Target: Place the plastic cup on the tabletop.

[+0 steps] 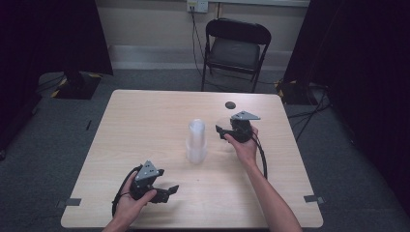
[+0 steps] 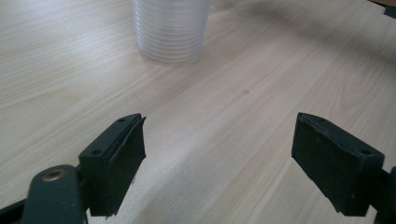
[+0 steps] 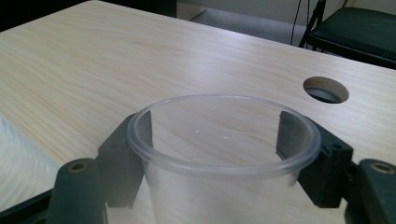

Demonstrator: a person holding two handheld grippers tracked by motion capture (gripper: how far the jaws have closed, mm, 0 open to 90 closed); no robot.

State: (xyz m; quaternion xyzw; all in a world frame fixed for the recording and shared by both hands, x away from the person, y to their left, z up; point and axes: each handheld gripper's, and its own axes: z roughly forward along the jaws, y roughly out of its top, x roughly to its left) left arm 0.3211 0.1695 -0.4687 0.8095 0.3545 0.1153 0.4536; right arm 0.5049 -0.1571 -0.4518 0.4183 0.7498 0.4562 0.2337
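Now the right tool (image 3: 224,154) holds one clear plastic cup (image 3: 223,140) just right of the cup stack (image 1: 197,140). The left tool (image 2: 219,154) waits wide open, near the stack. Next, I think, the cup gets set down gently.

left hand-held gripper (image 1: 167,191) jaws spread, right hand-held gripper (image 1: 223,131) clamped

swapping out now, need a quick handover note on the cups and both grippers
Right gripper: jaws stand either side of a single clear cup, upright, right of the stack; whether they press it is unclear.
Left gripper: open, empty, low over the table near the front edge.
Cup stack: upright at mid-table.
Done: one cup apart from the stack.
Left: probably the rest.
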